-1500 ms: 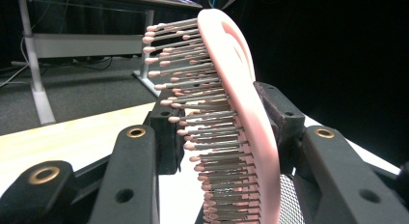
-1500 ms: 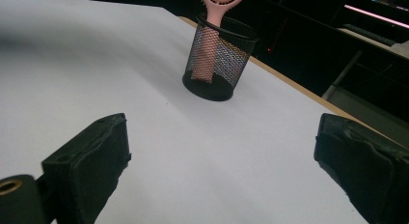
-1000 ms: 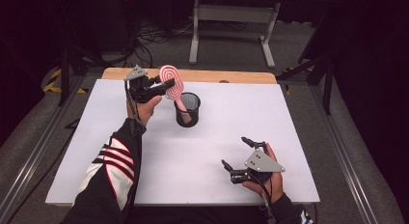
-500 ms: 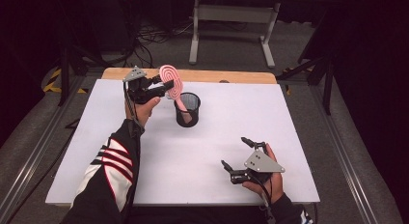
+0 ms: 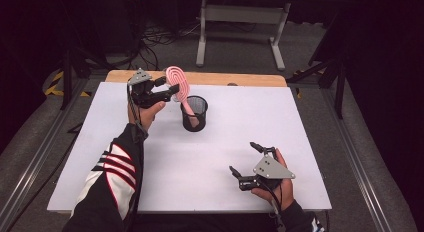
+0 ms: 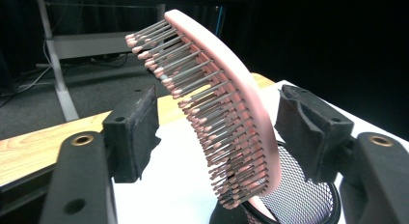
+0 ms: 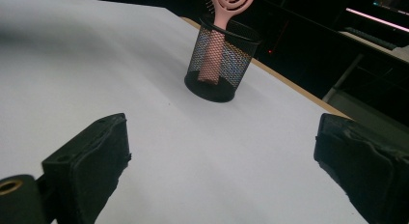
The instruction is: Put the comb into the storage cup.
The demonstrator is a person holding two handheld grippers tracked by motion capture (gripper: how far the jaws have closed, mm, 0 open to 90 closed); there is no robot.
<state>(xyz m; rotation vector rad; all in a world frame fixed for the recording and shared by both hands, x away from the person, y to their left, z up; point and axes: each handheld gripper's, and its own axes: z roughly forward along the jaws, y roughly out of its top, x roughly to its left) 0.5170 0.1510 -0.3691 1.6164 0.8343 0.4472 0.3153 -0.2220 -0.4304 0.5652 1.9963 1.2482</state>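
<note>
Your left gripper [image 5: 167, 90] has just been opening its jaws around the head of the pink hairbrush [image 5: 178, 84]. In the left gripper view the brush head [image 6: 226, 113] stands between the two pads, and I see a gap on each side, so the pads do not press on it. The brush already stands with its handle down in the black mesh cup [image 5: 194, 113], on the far left part of the white table [image 5: 210, 157]. Its long axis goes up from the cup and leans toward your left gripper. So the brush lies straight ahead of this claw, between the jaws, and I think the free way out is backward, away from the cup, without touching the bristles. Your right gripper [image 5: 248, 164] rests near the front edge, well apart from the cup, with its jaws wide open and holding nothing [image 7: 217, 171]. The left hand is clearly the nearer one.
</note>
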